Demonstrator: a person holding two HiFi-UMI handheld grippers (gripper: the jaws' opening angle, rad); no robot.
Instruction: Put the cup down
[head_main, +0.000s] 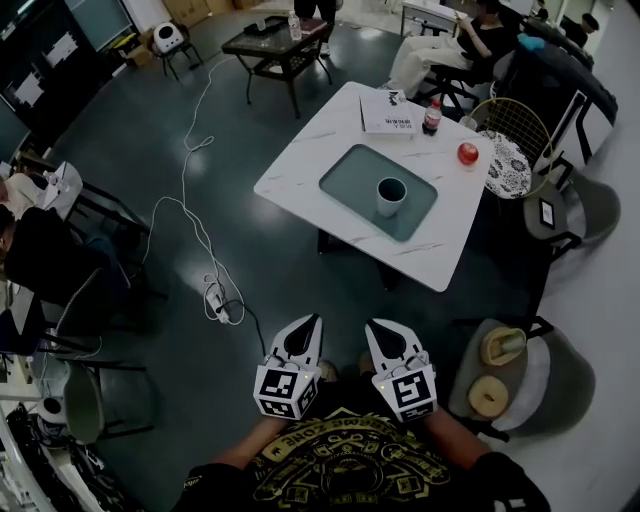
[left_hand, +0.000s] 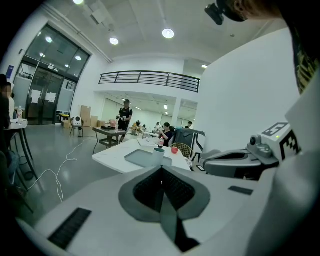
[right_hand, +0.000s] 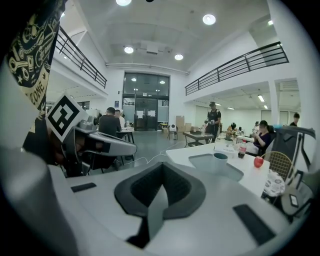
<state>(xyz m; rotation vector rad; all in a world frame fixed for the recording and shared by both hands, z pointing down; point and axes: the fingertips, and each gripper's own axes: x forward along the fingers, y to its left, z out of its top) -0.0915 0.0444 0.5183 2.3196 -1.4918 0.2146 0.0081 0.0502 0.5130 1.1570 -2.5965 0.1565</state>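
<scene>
Although the cup already stood upright on the grey tray of the white surface, well ahead of both tongs, the left tongs and right tongs hung pressed together, holding nothing. The right looked slightly nearer. Around it spread a dark floor with chairs and a loose cable.

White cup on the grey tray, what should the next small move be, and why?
Probably just rest both claws: the white cup already stands upright on the grey tray on the white table, while the left claw and right claw are shut, empty and well short of it.
</scene>
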